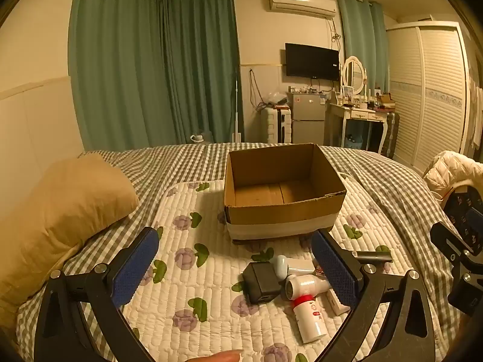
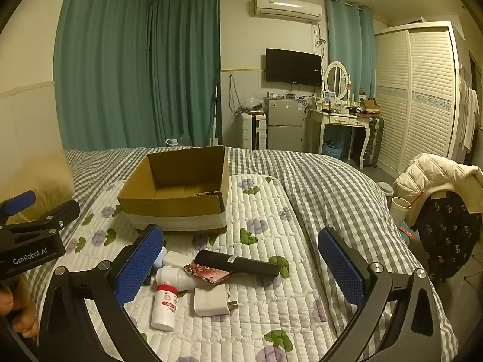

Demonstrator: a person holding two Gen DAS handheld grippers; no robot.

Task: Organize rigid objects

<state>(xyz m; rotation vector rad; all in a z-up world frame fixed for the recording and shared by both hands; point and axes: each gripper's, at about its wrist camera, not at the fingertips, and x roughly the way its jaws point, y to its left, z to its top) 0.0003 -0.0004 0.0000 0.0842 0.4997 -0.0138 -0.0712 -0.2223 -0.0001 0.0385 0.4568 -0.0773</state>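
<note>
1. I see the cardboard box (image 1: 283, 187) sitting on the flowery quilted mat (image 1: 187, 271) on the bed (image 2: 326, 181). I can see its brown bottom, and nothing is in it. So I think no thing has been put away yet

2. All the small things lie in a little pile on the mat, just in front of the box. There is a black charger block (image 1: 259, 282), a white bottle with a red band (image 2: 165, 304), a white plug adapter (image 2: 211, 301), a long black tube (image 2: 238, 265), a shiny pink phone-like thing (image 2: 209, 272), and a pale blue round thing (image 1: 279, 265) that I cannot name

3. My left claw (image 1: 234, 271) is spread wide and holds nothing. It hangs over the pile, and the charger block shows between its blue pads (image 1: 134, 268)

4. My right claw (image 2: 241, 267) is spread wide too, and it is empty. The black tube and the pink thing show between its fingers, lower down on the mat

5. So the job looks like it is at the very start. Every thing in the pile must go into the box, one after the other. The charger block looks like a good first pick for my left claw
</note>
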